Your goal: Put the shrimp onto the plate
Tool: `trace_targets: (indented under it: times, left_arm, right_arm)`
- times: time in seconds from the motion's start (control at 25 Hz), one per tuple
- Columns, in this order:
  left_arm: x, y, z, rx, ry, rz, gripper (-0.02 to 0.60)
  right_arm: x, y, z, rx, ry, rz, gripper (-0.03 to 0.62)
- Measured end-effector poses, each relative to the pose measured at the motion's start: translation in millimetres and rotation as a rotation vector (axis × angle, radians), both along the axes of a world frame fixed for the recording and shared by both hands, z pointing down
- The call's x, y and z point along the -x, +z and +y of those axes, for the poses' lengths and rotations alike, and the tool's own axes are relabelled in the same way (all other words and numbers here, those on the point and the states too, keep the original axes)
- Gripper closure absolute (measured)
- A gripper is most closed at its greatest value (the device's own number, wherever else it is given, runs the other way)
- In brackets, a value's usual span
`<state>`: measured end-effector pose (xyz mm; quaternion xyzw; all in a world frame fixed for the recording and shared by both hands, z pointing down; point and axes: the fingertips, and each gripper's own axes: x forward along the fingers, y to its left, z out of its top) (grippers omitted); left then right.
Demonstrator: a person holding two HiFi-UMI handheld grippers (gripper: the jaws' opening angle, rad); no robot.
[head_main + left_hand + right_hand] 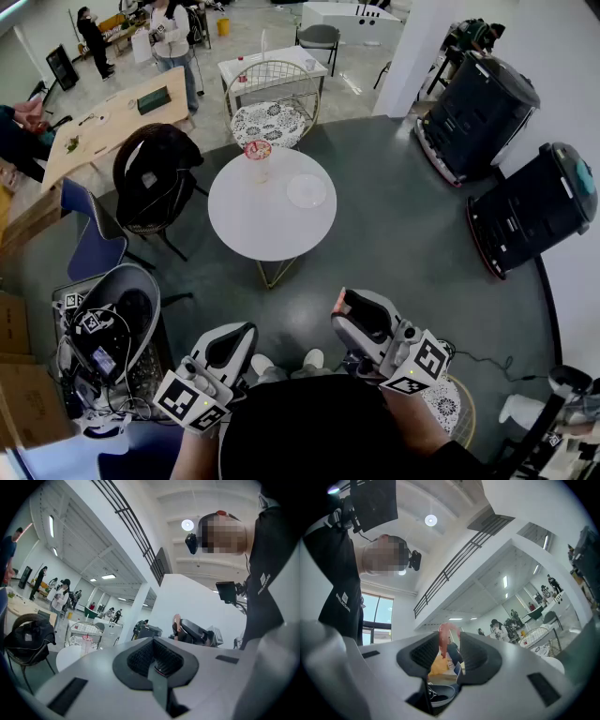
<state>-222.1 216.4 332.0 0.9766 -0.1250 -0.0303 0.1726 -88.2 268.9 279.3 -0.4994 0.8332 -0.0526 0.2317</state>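
Note:
In the head view a round white table (267, 230) stands ahead on the grey floor. On it are a clear plate (307, 190) at the right and a cup (257, 157) with pink contents at the far edge. Both grippers are held low, well short of the table. My right gripper (345, 307) is tilted upward and shut on a pink shrimp (338, 301). In the right gripper view the shrimp (444, 637) stands between the dark pads of the right gripper (449, 645). My left gripper (228, 349) is level, and in its own view the left gripper (157, 660) has its jaws together with nothing in them.
A black chair with a dark jacket (155, 176) stands left of the table and a wire chair (273, 105) behind it. Two black machines (480, 111) (532, 211) are at the right. A cart of equipment (105, 349) sits at my lower left, near a blue chair (90, 242).

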Motion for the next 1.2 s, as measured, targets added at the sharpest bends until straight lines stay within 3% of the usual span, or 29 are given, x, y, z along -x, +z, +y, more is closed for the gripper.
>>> trace_targets:
  times: [0.84,1.2]
  left_arm:
    - [-72,12,34,0.027,-0.111,-0.033,0.575]
    - [-87,20,32,0.05,-0.111,-0.027,0.575]
  right_arm:
    - [-91,16,43,0.012,-0.012,-0.039,0.448]
    - [-103,29,48,0.031,0.005,-0.043,0.448]
